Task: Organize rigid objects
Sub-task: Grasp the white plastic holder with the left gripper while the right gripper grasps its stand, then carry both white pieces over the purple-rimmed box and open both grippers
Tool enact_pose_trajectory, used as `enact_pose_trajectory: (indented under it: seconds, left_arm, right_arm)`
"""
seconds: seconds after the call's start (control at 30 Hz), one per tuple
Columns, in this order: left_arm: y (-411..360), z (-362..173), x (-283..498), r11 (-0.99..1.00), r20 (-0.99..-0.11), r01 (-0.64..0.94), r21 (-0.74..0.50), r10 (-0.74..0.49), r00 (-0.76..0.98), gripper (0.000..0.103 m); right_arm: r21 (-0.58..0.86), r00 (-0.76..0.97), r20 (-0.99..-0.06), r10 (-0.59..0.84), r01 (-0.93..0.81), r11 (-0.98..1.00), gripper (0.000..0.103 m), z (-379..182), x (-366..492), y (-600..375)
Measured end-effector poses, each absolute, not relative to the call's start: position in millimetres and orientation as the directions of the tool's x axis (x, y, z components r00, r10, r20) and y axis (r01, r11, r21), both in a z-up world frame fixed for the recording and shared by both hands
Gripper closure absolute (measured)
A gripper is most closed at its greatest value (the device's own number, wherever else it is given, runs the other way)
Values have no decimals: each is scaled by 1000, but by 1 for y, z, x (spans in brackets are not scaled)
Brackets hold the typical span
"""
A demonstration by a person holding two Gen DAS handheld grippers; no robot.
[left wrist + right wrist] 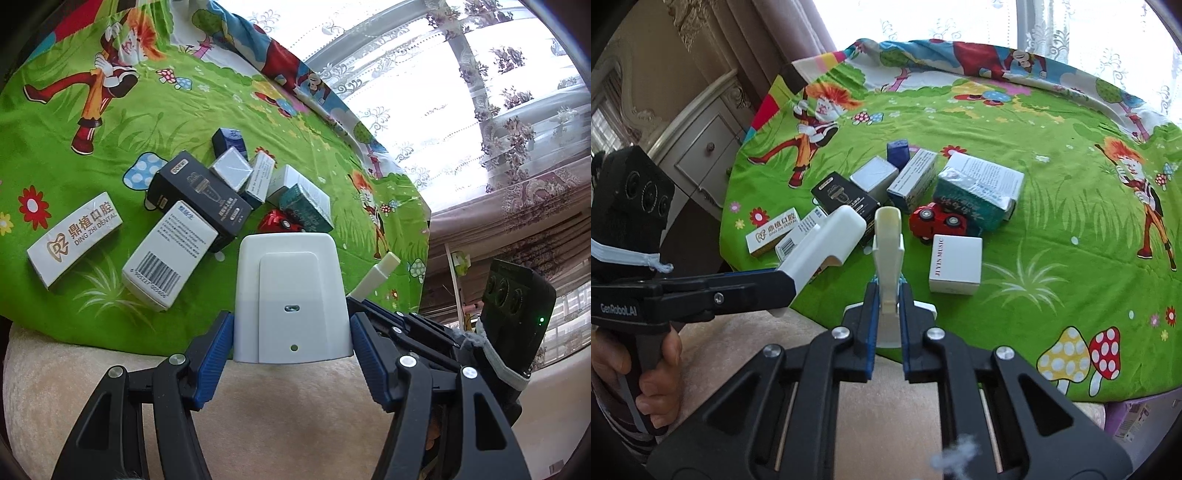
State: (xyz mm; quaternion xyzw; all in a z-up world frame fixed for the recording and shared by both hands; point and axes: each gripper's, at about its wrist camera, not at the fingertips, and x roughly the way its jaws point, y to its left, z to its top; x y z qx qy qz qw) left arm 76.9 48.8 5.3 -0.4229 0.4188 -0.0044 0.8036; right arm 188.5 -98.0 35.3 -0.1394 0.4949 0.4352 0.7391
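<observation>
left gripper: fingers clamped | right gripper: fingers clamped

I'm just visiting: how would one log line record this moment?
left gripper: shut on white case | right gripper: shut on cream clip | boxes, toy car: on cloth

A green cartoon tablecloth covers the round table, with lace curtains behind and a cream cabinet beside it.

Small boxes and a red toy car lie clustered on the green cloth.
</observation>
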Motion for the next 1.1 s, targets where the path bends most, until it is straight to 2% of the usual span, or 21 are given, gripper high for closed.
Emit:
enact_pose_trajectory:
  seconds: [0.57,1.1]
  left_arm:
    - [-20,29,120,709,-670,-226,-668,-440,598,38]
    - [-151,35,179,784,-713,-3,-621,-564,417,38]
  right_arm:
    - [259,275,-799,535,-646,718,90,71,205,-201]
    - [259,412,-814,411,-377,890,90,64,224,-365]
